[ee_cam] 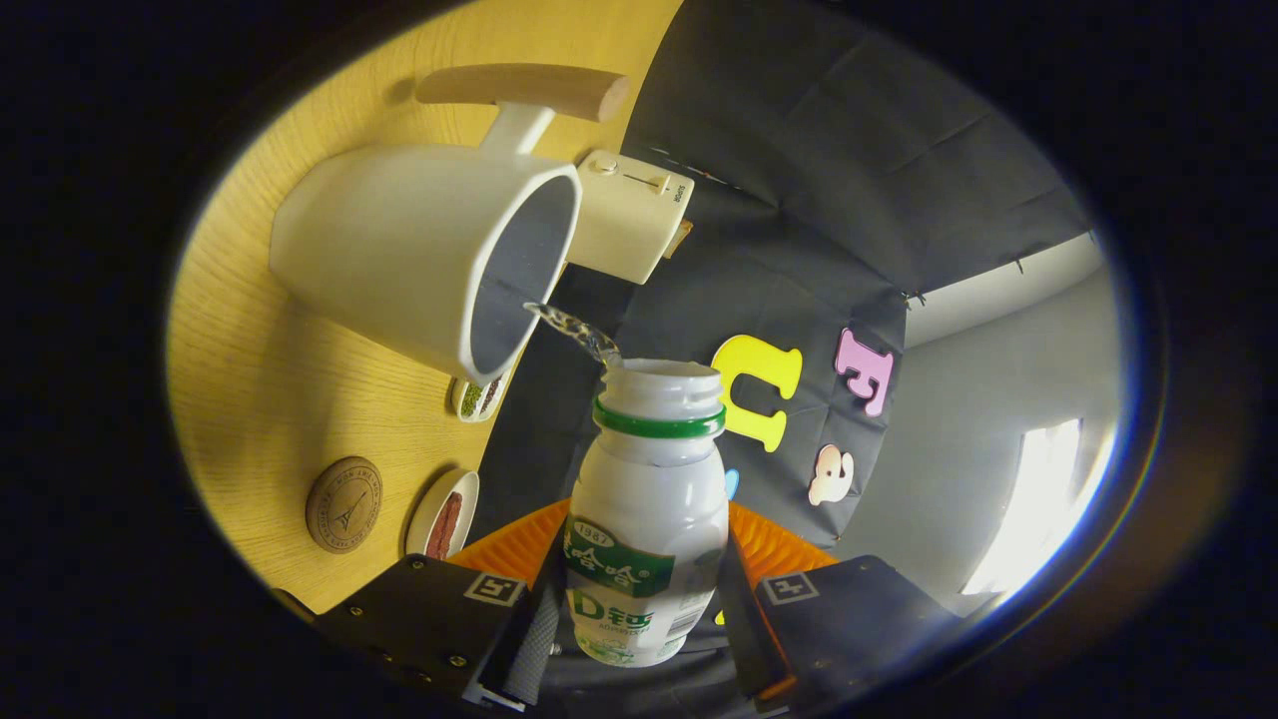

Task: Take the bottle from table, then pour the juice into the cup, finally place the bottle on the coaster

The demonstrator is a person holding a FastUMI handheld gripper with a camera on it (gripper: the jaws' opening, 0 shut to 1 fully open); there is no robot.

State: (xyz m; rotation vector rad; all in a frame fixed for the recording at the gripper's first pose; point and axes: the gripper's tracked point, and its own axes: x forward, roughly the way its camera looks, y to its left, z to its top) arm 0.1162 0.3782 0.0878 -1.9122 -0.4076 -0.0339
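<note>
Clamped between the gripper (639,619) fingers, the yogurt-drink bottle (647,519) streams toward the white cup (419,250) at eleven o'clock (barely clearing its rim); slight drift risks spilling.

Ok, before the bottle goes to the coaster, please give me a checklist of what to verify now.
1. Gripper fingers press the bottle on both sides: ok.
2. Stream falls inside the white cup: ok.
3. Pouring finished: not ok, liquid is leaving the bottle mouth.
4. Round brown coaster is bare: ok.
5. Small dish lies close beside the coaster: not ok, mind it.
6. Liquid level in the cup: cannot tell.
</note>
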